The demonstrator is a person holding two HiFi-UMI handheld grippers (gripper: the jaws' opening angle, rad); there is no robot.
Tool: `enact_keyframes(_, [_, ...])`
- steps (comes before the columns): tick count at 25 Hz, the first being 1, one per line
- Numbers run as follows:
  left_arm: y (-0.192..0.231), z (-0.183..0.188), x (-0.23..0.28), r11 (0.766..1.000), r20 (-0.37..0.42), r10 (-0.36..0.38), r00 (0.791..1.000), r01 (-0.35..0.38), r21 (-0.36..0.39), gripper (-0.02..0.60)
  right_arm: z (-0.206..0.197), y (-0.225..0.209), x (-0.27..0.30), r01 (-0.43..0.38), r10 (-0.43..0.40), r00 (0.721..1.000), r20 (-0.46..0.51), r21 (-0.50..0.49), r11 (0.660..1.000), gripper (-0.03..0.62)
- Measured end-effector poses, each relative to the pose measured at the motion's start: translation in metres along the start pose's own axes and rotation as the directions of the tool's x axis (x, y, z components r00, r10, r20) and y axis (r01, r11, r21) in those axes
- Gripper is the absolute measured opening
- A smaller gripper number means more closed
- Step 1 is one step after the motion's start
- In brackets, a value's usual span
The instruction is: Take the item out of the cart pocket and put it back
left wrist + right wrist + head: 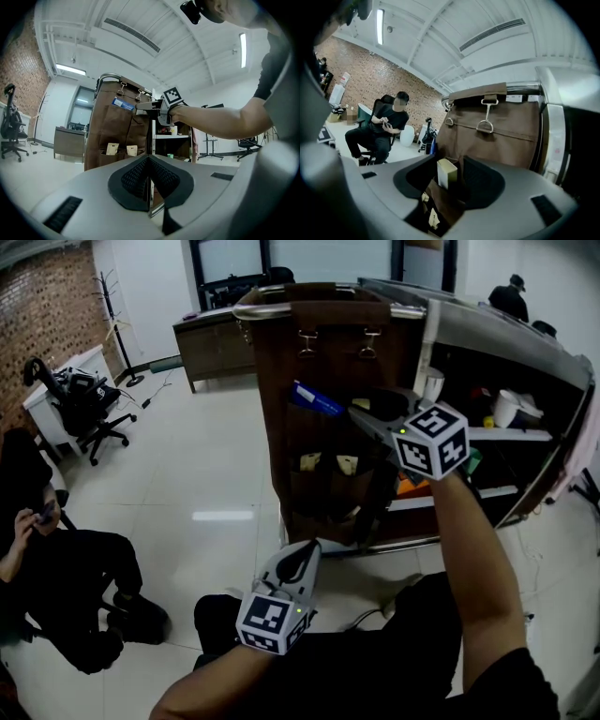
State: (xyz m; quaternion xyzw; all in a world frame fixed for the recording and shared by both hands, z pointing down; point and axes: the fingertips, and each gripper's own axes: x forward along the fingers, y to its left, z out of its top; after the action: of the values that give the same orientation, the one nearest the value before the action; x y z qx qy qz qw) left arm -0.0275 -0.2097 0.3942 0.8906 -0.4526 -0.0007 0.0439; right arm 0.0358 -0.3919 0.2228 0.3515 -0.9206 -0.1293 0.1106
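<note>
Carton, pale, in cart pocket: likely light, stiff, crushable.
I'd pinch its broad faces; right tongs gape around it, left tongs closed, empty.

Bright ceiling strips light evenly (fisheye-bent edges, dark corners).
</note>
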Motion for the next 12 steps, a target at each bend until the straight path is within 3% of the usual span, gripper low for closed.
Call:
enact_keyframes(2, [-0.0009, 0.0021, -0.0001, 1.0, 0.006, -0.002, 1.0, 0.002, 0.002, 0.0, -0.0023, 0.0027, 0.0022, -0.014, 0.013, 0.999, -0.036, -0.039, 0.999, 0.212])
enact_keyframes(5, [-0.0011, 0.0029, -0.0012, 1.0, 0.007, -0.003, 1.0, 0.003, 0.002, 0.0, -0.0063, 0.0066, 0.0046, -0.035, 0.028, 0.996, -0.088, -0.083, 0.996, 0.158])
enact_keyframes(12, [0.0001, 0.002, -0.0016, 1.0, 0.011, -0.001, 1.0, 0.001, 0.006, 0.0, -0.0094, 0.0081, 0.0073, -0.05, 0.04, 0.993, -0.113, -0.087, 0.995, 0.144])
